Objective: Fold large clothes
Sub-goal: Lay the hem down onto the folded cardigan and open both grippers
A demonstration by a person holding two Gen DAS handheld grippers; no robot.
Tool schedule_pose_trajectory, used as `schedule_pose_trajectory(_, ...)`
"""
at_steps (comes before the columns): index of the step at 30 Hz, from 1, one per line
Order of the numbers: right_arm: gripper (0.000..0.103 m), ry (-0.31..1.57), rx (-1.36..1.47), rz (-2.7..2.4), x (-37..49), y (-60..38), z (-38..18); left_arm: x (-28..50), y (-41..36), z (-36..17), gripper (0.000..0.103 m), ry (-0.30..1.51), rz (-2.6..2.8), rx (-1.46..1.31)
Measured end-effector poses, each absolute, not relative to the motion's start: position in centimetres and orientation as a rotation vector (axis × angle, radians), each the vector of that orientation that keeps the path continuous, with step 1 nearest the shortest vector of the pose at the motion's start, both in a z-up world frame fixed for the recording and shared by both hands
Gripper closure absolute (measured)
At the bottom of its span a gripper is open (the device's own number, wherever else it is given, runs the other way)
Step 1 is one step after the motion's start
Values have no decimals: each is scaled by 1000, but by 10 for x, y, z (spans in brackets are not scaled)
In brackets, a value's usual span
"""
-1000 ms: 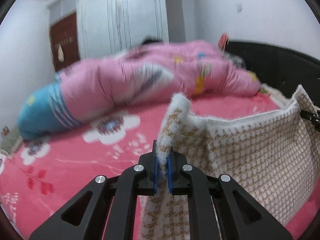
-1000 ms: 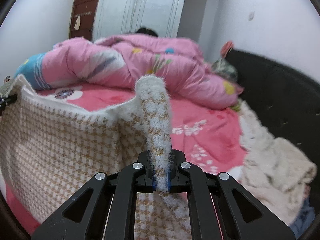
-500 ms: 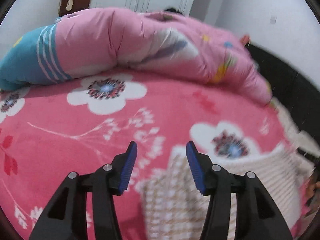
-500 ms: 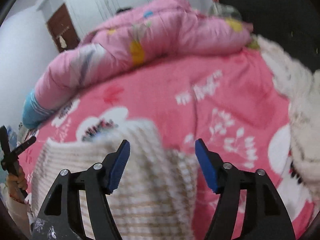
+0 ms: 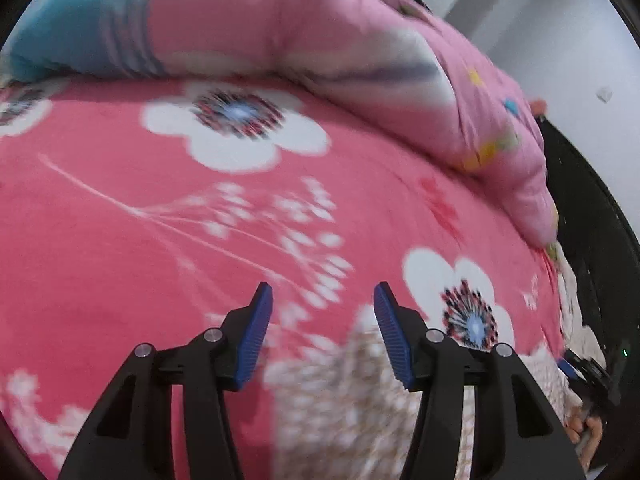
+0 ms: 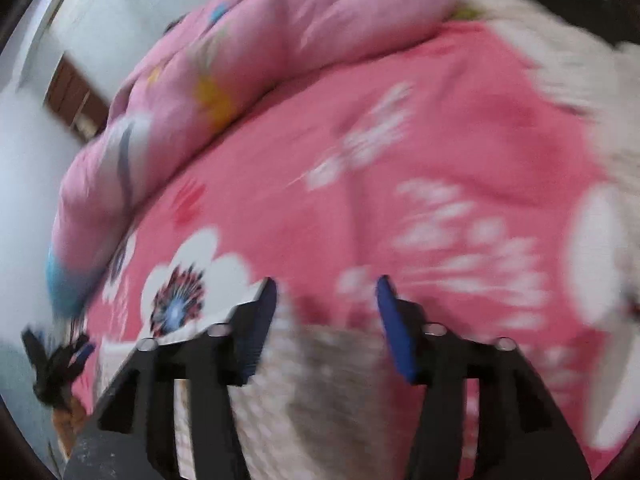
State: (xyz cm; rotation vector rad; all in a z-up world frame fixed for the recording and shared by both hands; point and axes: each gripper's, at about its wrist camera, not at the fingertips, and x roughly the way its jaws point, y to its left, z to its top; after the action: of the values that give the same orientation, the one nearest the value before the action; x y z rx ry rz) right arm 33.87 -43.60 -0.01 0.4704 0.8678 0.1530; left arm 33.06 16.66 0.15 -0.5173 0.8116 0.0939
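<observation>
Where the two wrist views begin, at their lower edges, the beige-and-white checked garment (image 5: pixel 352 400) lies on the pink flowered bedsheet (image 5: pixel 120 220), a fuzzy knit with a small houndstooth-like check, blurred in both pictures. In the left wrist view it spreads from beneath the left gripper (image 5: pixel 323 336) toward the lower right, and in the right wrist view (image 6: pixel 320 392) it runs from under the right gripper (image 6: pixel 326 324) toward the lower left, so its long axis appears to lie crosswise between the two grippers, though the blur leaves its outline uncertain. A paler border shows along its far edge, which faces up the bed. The left gripper's jaws have just been opening and stand about half apart, blue pads facing each other with nothing pressed between them; the cloth lies below and behind the tips. The right gripper's jaws, after opening, have just been closing a little, and they also stand about half apart, gripping nothing, with the garment's far edge under the gap. At the right edge of the left view the other gripper and a hand (image 5: pixel 586 426) show small. Beyond the tips the sheet carries large white flowers with dark centres. Farther off a pink quilt (image 5: pixel 320 40) with a blue striped end lies bunched across the bed. A shaggy cream cloth (image 6: pixel 560 60) lies at the sheet's right side, and white walls stand behind.
</observation>
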Motion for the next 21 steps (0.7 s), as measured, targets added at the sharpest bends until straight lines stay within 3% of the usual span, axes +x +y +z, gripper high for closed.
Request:
schedule_pose_trajectory(4,40,803,433,195,272,-440,29,279,152,34,49,742,46,-424)
schedule_pose_trajectory(10,19,768,327,351,150,-392,33,185,85,51,29,695,-113,-277)
schedule_pose_trajectory(16,18,792,128,289,106,-336,-10,148,12,5,19,744,-111,-62)
schedule_pose_trajectory(21,18,861,-51,165,125,-327,-70,158,25,-65,17,839,-1,-59)
